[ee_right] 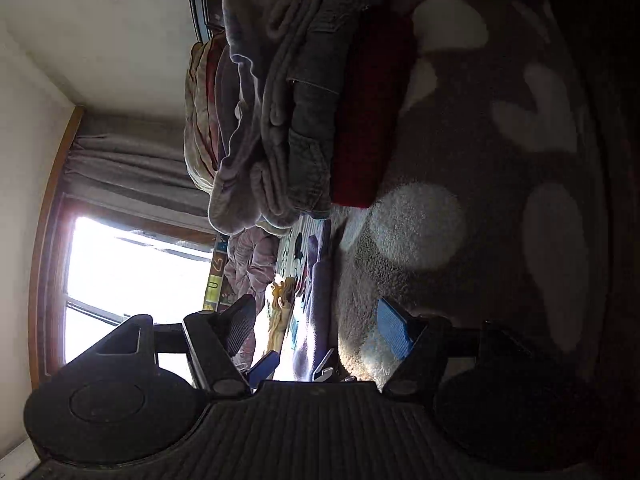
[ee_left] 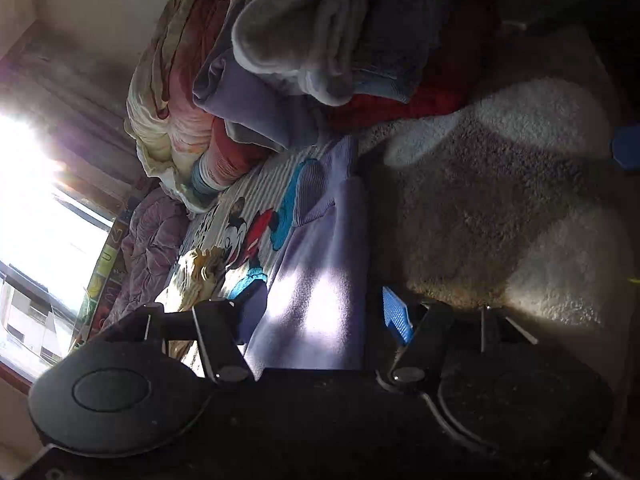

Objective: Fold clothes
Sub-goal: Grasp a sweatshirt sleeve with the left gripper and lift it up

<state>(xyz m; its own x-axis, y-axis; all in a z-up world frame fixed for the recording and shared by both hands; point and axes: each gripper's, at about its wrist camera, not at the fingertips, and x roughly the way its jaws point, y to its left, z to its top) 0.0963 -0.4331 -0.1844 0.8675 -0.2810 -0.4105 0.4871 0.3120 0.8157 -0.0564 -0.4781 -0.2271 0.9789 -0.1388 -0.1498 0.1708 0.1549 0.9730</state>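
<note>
A lilac sweatshirt point(ee_left: 324, 264) with a cartoon mouse print point(ee_left: 244, 236) lies flat on the shaggy rug point(ee_left: 500, 208). My left gripper point(ee_left: 316, 312) has its jaws spread, with the lilac fabric running between them; its blue pad point(ee_left: 396, 316) rests at the garment's edge. I cannot tell whether it grips the cloth. My right gripper point(ee_right: 316, 320) is open and empty, just above the rug point(ee_right: 420, 224), with the lilac sweatshirt point(ee_right: 316, 280) ahead of it. The other gripper point(ee_right: 296, 364) shows low between its fingers.
A pile of folded clothes point(ee_left: 304, 32) with grey fleece, denim and a red piece stands beyond the sweatshirt; it also shows in the right wrist view point(ee_right: 296, 112). A crumpled pink garment point(ee_left: 152, 236) lies near the bright window point(ee_right: 132, 264). The rug has white heart shapes.
</note>
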